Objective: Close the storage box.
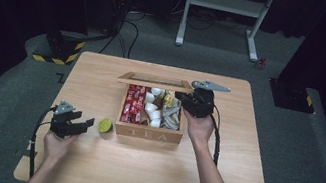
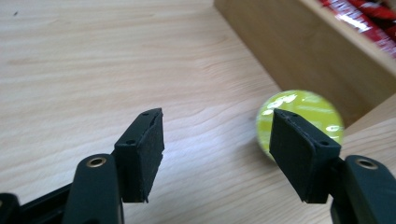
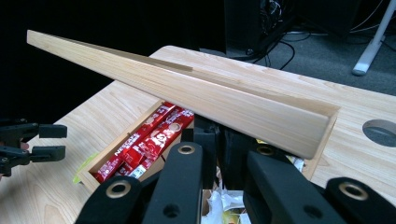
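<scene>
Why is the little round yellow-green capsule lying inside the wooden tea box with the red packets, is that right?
Not quite. The little round yellow-green capsule lies on the wooden table, outside the wooden tea box, close by its left wall. The high view shows this. The red packets are inside the box, as you said. The left gripper has open jaws pointing toward the capsule.

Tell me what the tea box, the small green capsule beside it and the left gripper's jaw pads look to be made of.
Tea box: light, unpainted wood with a matt finish; grain lines show, and TEA is marked on the front.
Green capsule: its top is probably foil or plastic film, since it is glossy with bright reflections.
Left gripper jaw pads: likely black rubber or foam, dull and slightly textured.
</scene>
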Demonstrator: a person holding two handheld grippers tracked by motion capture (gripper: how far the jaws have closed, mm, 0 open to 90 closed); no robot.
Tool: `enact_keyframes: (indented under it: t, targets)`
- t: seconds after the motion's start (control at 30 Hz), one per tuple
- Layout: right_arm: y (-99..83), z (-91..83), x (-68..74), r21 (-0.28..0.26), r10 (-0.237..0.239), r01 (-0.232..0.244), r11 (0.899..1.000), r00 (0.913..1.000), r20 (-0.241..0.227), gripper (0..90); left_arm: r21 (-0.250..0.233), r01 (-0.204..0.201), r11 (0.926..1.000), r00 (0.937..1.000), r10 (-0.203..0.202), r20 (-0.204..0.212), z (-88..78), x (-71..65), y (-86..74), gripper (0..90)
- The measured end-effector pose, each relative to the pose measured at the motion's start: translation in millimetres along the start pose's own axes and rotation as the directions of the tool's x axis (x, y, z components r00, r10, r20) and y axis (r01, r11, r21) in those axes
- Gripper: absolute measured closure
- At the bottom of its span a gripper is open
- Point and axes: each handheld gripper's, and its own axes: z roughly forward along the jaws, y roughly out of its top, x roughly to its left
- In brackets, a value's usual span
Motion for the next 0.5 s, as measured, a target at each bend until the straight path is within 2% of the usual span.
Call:
enact_keyframes:
  t: [0.1,0.33,0.37,0.5]
  targets:
    - [-1.2,0.3,0.5,0.003,0.002,-0.002,1.0,1.0,0.001,86.9,0.007,0.012,0.9999,0.9997,-0.012,-0.02,0.3,3.3,-5.0,35.7]
    - [-3.5,0.1,0.6,0.003,0.003,-0.003,1.0,1.0,-0.004,86.9,0.059,0.006,0.9983,0.9977,-0.002,-0.067,5.3,6.4,-15.6,34.1]
    - [-3.9,0.1,0.7,0.004,0.003,-0.003,1.0,1.0,-0.004,86.9,0.067,-0.006,0.9977,0.9969,0.011,-0.078,5.9,7.1,-16.7,34.0]
    - [-7.1,0.6,1.0,0.008,0.004,-0.004,1.0,1.0,-0.007,86.9,0.082,-0.001,0.9966,0.9961,0.008,-0.088,8.7,7.5,-20.5,33.7]
